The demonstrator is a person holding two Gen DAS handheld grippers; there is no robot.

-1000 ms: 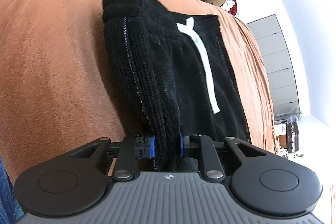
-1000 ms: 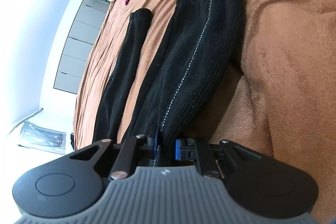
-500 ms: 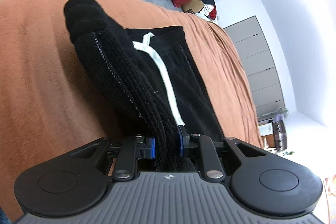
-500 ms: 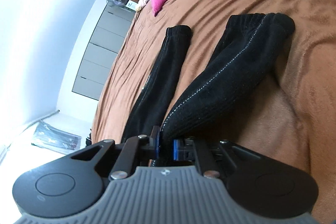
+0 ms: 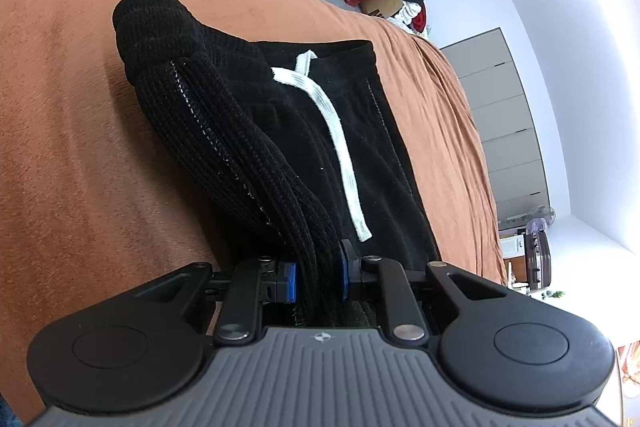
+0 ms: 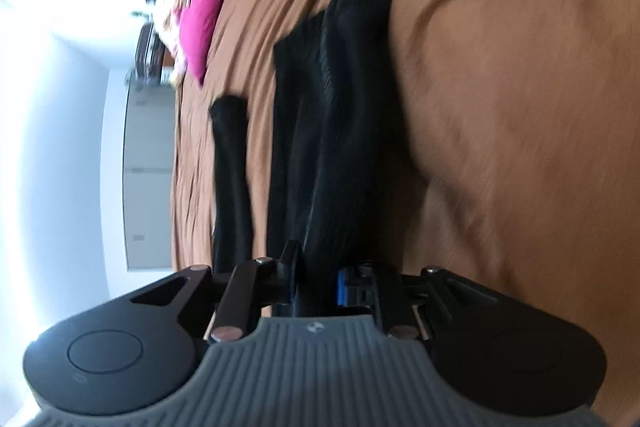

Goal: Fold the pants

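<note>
Pants (image 5: pixel 256 131) now hang lifted off the bed (image 5: pixel 72 147); left gripper (image 5: pixel 318 279) and right gripper (image 6: pixel 316 285) both pinch one leg, carried over toward the other.

right tongs (image 6: pixel 316 281) — rolled, jaws eased wider | lifted pants leg (image 6: pixel 340 131) — now upright, blurred

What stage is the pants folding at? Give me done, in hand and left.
Done: the pants lie on the brown blanket, waistband and white drawstring flat.
In hand: the left claw and right claw are each shut on bunched black fabric, lifting one leg off the blanket.
Left: laying it over the other leg, still flat, then folding lengthwise.
</note>
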